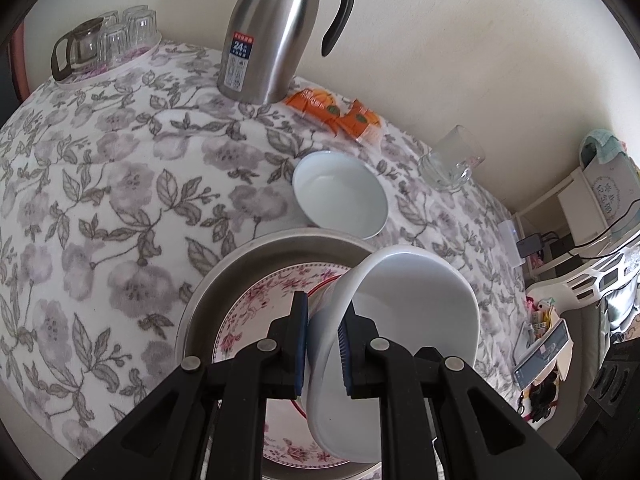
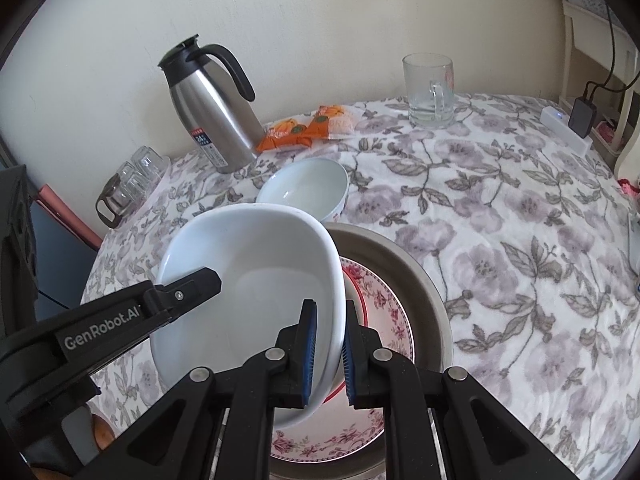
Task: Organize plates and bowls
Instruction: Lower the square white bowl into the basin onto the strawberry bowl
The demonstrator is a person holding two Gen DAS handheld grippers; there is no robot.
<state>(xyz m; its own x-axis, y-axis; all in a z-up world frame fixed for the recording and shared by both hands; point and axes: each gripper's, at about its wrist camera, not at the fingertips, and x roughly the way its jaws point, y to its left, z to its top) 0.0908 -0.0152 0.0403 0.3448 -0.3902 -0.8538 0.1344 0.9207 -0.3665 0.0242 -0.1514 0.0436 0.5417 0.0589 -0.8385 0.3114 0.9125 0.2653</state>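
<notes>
Floral tablecloth (image 2: 500, 240) underlies both hand-held grippers clamping white bowl (image 2: 256, 264), seemingly above plate (image 2: 380, 312).

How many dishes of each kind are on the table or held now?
White bowls: 2, held bowl and bowl on the cloth
Floral plate: 1
Metal plate: 1
Total: 4

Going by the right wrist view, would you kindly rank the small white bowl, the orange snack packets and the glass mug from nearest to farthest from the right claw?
1. Small white bowl, just beyond the held dish.
2. Orange snack packets, behind it, beside the flask.
3. Glass mug, far right, near the wall.
</notes>
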